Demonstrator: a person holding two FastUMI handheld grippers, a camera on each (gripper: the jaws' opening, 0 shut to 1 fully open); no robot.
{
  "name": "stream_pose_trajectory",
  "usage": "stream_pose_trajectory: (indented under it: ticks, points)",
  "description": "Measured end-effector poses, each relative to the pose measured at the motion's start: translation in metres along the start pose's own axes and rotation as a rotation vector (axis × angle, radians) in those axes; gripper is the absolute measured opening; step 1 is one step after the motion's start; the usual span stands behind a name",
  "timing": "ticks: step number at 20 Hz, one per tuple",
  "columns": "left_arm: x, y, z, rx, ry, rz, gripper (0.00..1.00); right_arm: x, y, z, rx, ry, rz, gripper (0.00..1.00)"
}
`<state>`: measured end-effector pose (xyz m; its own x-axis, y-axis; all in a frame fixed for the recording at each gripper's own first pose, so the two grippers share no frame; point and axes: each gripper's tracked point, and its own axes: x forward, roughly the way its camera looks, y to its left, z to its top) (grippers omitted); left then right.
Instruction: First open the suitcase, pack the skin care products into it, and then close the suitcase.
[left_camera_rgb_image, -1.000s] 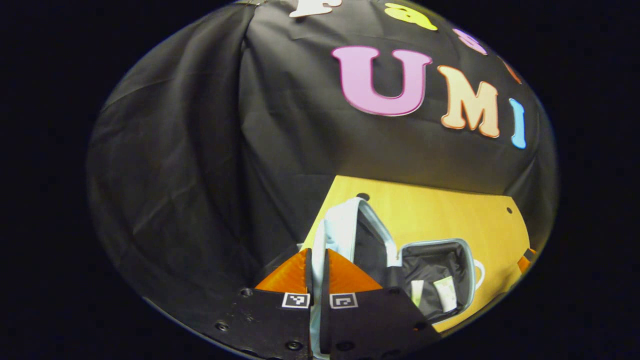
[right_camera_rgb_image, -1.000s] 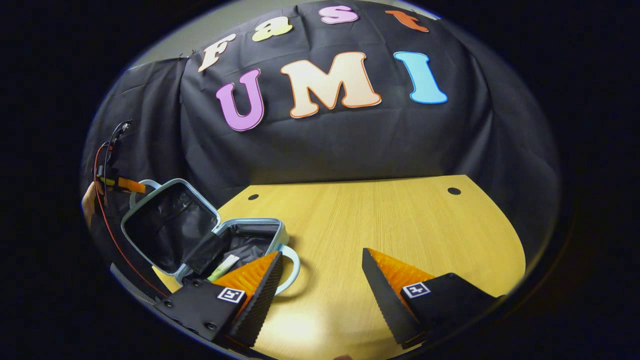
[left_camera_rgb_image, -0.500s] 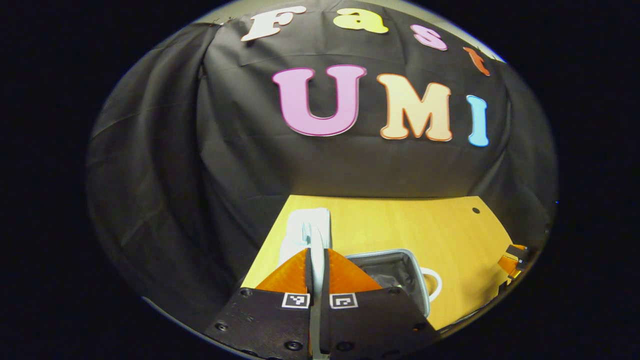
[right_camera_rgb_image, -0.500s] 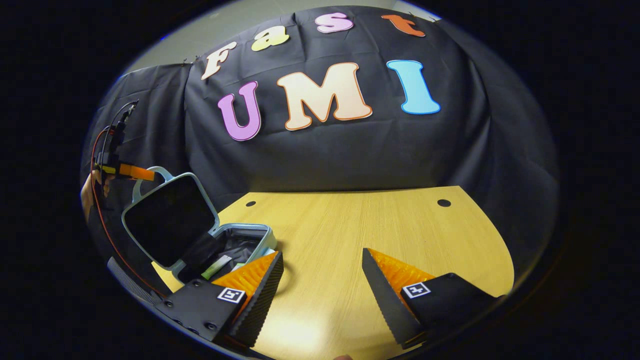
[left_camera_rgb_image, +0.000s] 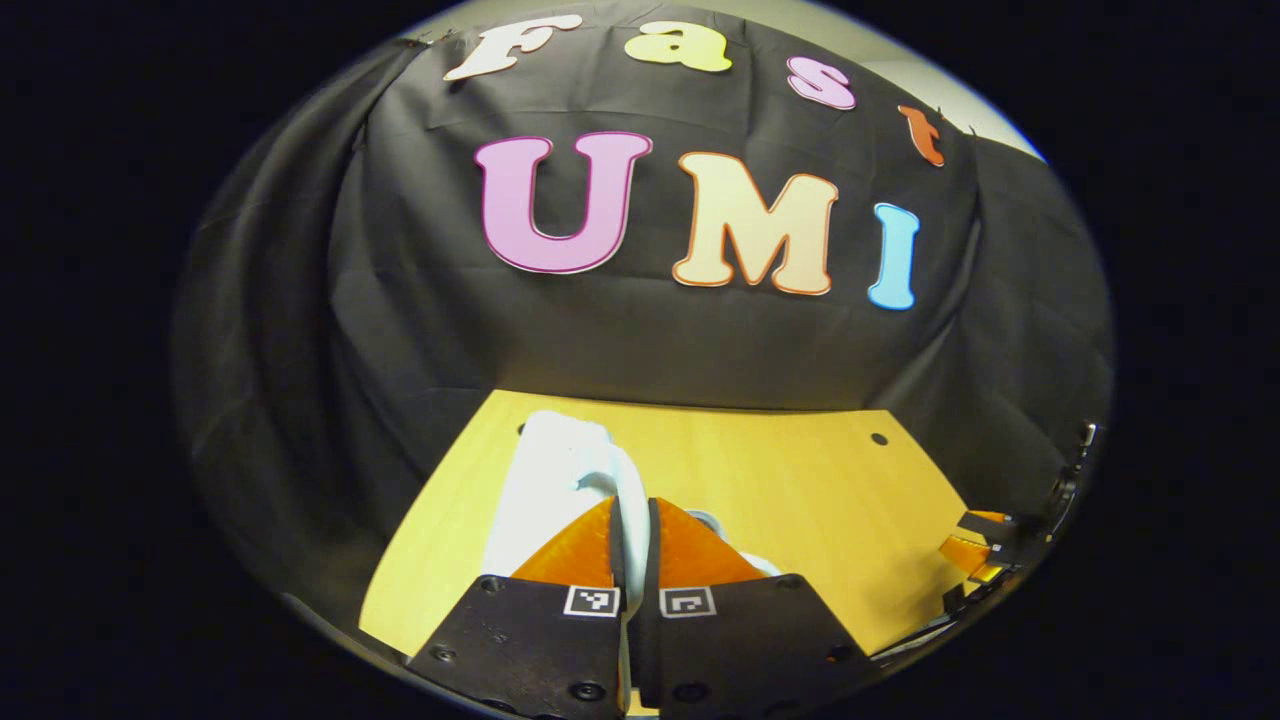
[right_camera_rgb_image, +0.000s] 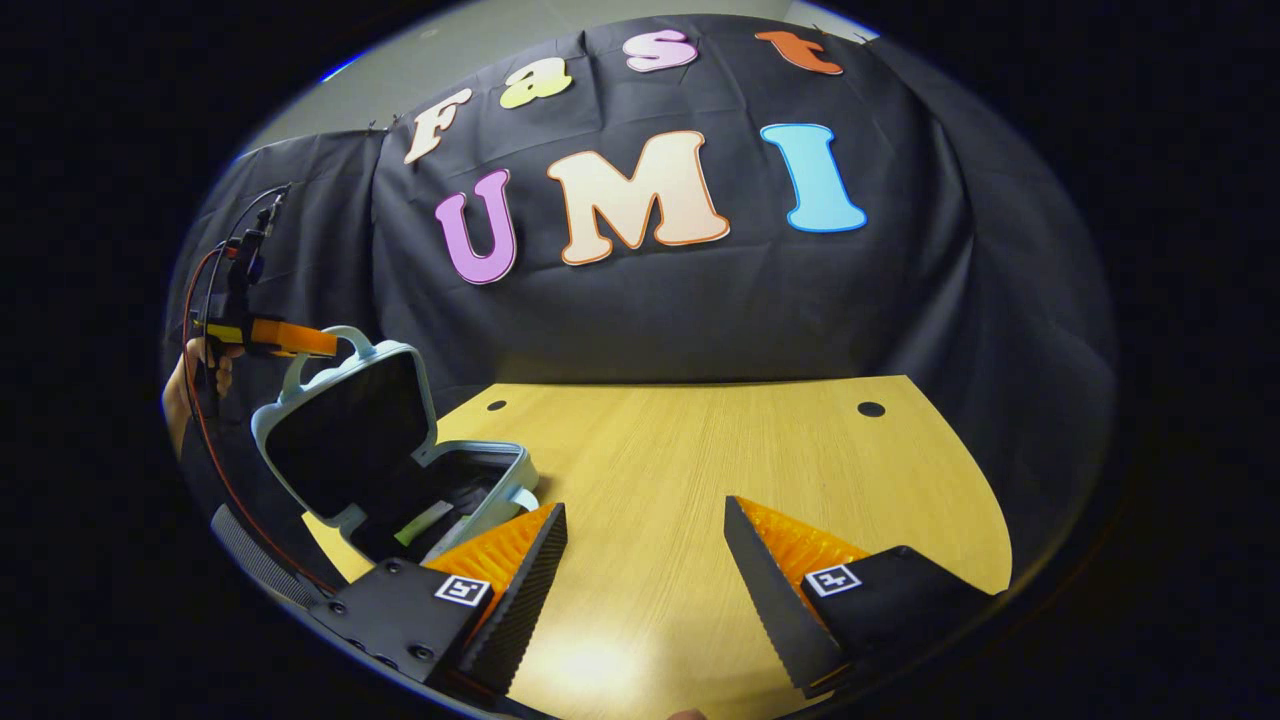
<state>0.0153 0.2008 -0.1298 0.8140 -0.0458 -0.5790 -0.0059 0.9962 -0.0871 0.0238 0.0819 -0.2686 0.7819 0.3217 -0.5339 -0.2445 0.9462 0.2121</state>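
In the right gripper view a small pale blue suitcase (right_camera_rgb_image: 470, 500) lies at the table's left end, its lid (right_camera_rgb_image: 345, 430) tilted over the open lower half. Skin care tubes (right_camera_rgb_image: 422, 523) lie inside on the dark lining. The left gripper (right_camera_rgb_image: 300, 340) grips the lid's handle (right_camera_rgb_image: 345, 345) from the far left, a hand behind it. In the left gripper view my left gripper (left_camera_rgb_image: 632, 520) is shut on that thin handle, with the lid's pale outer shell (left_camera_rgb_image: 545, 490) just ahead. My right gripper (right_camera_rgb_image: 645, 525) stands open above the table, right of the suitcase.
The wooden table (right_camera_rgb_image: 740, 450) stretches right of the suitcase, with two small round holes (right_camera_rgb_image: 871, 409) near its far edge. Black cloth wall hangs close behind. The right gripper (left_camera_rgb_image: 985, 545) shows at the right edge of the left gripper view.
The left gripper has swung the lid by its handle from wide open over toward the lower half. The inside has dropped out of the left gripper view. The right gripper has barely moved.
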Motion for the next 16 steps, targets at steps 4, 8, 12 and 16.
stream_pose_trajectory:
  ticks: [4, 8, 12, 16]
  points:
    - [0.019, -0.060, -0.023, -0.012, 0.033, -0.088, 0.01, -0.004, -0.011, 0.003, -0.001, -0.004, 0.001, 0.98]
    - [0.037, -0.092, -0.046, -0.036, 0.071, -0.127, 0.02, -0.008, -0.022, 0.011, 0.005, -0.024, -0.012, 0.98]
    - [0.049, -0.115, -0.069, -0.035, 0.102, -0.153, 0.06, -0.015, -0.032, 0.015, -0.006, -0.037, -0.027, 0.98]
    - [0.057, -0.131, -0.078, -0.084, 0.086, -0.165, 0.20, -0.022, -0.040, 0.024, 0.004, -0.058, -0.028, 0.98]
